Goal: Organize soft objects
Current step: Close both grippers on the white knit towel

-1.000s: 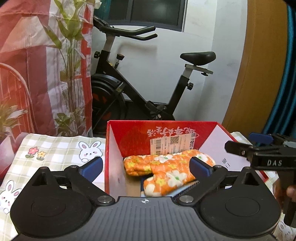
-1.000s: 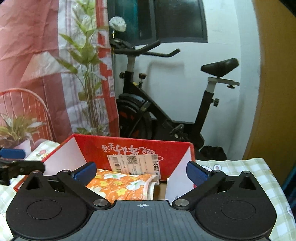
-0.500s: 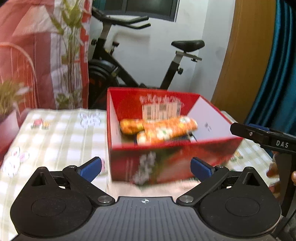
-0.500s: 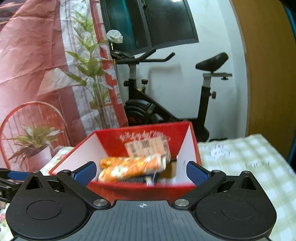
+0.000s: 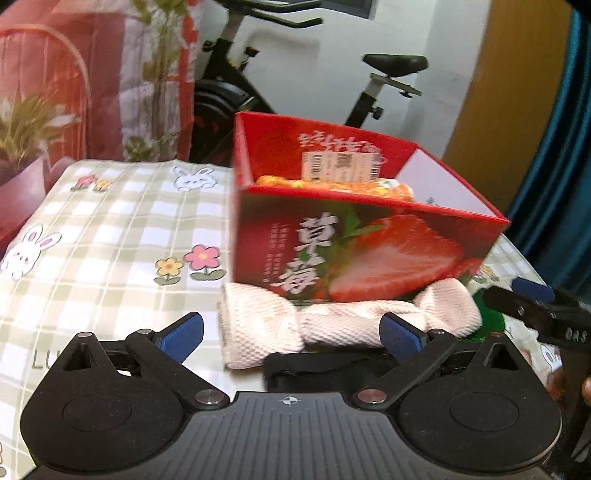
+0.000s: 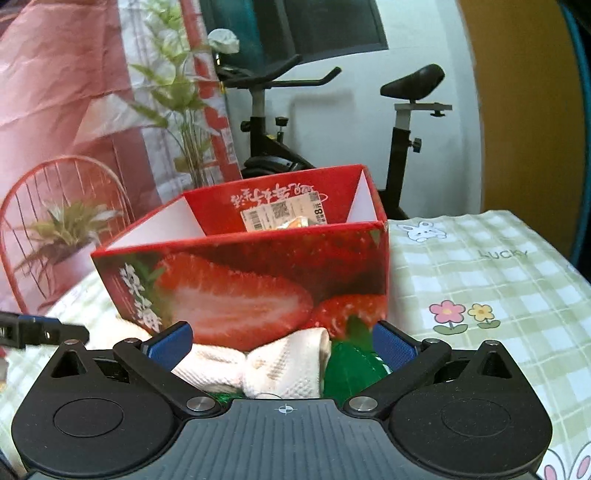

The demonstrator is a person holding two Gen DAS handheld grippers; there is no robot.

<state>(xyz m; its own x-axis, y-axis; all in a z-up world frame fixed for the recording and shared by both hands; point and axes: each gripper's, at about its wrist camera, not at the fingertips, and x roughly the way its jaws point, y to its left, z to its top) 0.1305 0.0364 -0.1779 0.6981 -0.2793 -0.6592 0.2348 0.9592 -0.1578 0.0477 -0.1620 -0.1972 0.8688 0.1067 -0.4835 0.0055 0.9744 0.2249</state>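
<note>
I have pulled both hand-held grippers back from the red box (image 5: 365, 254), where the orange mitt (image 5: 391, 188) lies. Left gripper (image 5: 291, 334) and right gripper (image 6: 282, 341) hang spread and empty over the white towel (image 5: 332, 325) on the desk (image 5: 110, 221), likely next.

a lived-in room of a home. an exercise bike (image 6: 332, 122) stands against the white wall at the upper centre of the frame, under a dark window (image 6: 325, 26). potted plants (image 6: 66, 229) and a red wire chair (image 6: 55, 206) sit at the left, before a red and white drape (image 6: 74, 92). the tabletop (image 5: 110, 229) in the lower half wears a checked cloth with bunnies and flowers. a teal curtain (image 5: 565, 147) hangs at the right edge.
</note>
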